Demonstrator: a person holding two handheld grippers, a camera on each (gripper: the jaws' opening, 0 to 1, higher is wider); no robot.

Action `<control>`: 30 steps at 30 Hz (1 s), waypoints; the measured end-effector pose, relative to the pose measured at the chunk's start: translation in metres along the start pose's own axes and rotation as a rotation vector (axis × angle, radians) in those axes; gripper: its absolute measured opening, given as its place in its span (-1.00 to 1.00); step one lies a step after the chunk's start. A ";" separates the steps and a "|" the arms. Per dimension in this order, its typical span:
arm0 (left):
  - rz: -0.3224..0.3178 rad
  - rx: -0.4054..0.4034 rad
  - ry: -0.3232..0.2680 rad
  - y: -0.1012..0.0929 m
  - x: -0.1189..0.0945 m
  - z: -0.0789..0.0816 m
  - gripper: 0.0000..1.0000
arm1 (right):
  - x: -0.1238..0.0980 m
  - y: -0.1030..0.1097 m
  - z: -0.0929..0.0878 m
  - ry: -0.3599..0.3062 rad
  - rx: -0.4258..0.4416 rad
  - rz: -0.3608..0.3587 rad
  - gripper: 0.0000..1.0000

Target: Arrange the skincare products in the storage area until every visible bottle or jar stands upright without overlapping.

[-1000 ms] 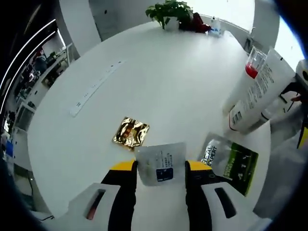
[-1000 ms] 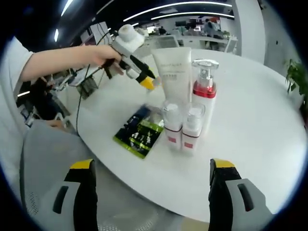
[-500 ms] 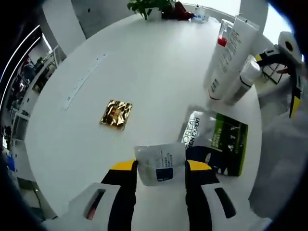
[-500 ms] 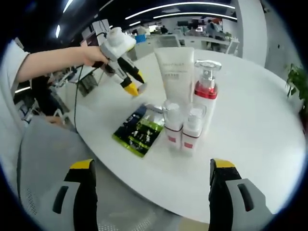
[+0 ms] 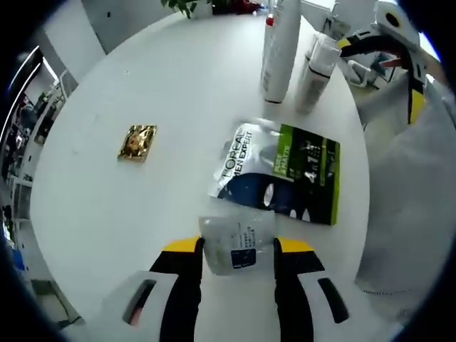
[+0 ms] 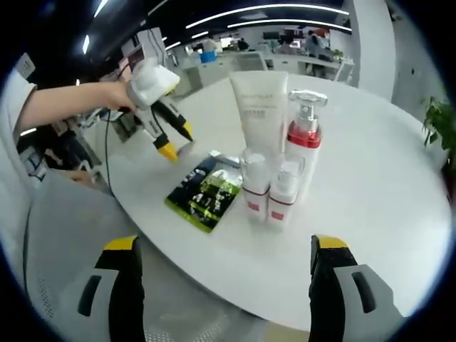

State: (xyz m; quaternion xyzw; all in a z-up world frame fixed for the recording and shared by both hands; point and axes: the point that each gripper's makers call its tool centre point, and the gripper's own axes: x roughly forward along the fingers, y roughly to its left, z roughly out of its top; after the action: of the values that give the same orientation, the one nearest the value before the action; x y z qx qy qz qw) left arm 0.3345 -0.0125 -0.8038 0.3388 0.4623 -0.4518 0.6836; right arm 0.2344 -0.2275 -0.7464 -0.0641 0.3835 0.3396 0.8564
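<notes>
A round white bench (image 6: pixel 370 214) carries a cluster of upright skincare products: a tall white tube (image 6: pixel 260 110), a red-and-white pump bottle (image 6: pixel 303 142) just beside it, and two small white bottles (image 6: pixel 269 189) standing side by side in front. A green and black sachet (image 6: pixel 205 194) lies flat beside them. The left gripper (image 5: pixel 239 246) has its fingers closed on a small clear sample packet (image 5: pixel 235 244), held above the bench edge near the sachet. A gold foil packet (image 5: pixel 137 142) lies well apart. The right gripper (image 6: pixel 224 246) hangs off the bench edge, fingers spread wide and empty.
</notes>
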 end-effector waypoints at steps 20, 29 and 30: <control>-0.109 0.206 0.132 -0.052 0.006 -0.031 -0.17 | -0.003 -0.004 0.004 -0.017 0.003 -0.019 0.95; -0.119 0.267 0.154 -0.064 0.010 -0.027 -0.18 | -0.002 -0.005 0.003 -0.014 -0.005 -0.029 0.95; -0.120 0.271 0.154 -0.066 0.011 -0.026 -0.18 | -0.003 -0.006 0.003 -0.015 -0.005 -0.030 0.95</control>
State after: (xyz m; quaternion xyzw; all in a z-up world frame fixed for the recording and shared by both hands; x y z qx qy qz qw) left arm 0.2667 -0.0164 -0.8258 0.4331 0.4676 -0.5229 0.5660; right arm 0.2384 -0.2321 -0.7436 -0.0694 0.3755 0.3280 0.8641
